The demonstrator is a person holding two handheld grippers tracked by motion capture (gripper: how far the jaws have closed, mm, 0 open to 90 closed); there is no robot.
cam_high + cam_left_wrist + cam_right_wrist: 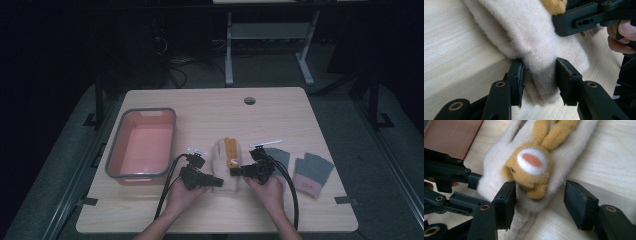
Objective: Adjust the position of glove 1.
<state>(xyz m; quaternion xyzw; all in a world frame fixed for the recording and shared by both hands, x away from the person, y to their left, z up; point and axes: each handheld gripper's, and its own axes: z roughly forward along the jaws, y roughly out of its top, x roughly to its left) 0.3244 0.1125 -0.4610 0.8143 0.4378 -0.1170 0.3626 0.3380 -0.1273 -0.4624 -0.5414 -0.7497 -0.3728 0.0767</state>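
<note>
Left gripper has its two jaws set on either side of the cuff end of the cream glove, and the fuzzy fabric bulges between them; the jaws stand partly apart with the cloth bunched in the gap, pressed against both pads, so I read it as clamped on the glove. Seen from above, my left gripper sits at the near, lower-left corner of the glove, which lies flat on the desk.

My right gripper is wide open. Its left jaw touches the glove just beside the orange animal face sewn on it, while its right jaw stands clear of the fabric over bare wood. From above, the right gripper points in from the right at the middle of the glove, facing the left one across it.

Away to the left of my left gripper sits the pink bin with a grey rim. To the right of my right gripper lie two grey mittens with pink cuffs, well apart from the cream glove; the nearer one is partly hidden behind my right hand.
</note>
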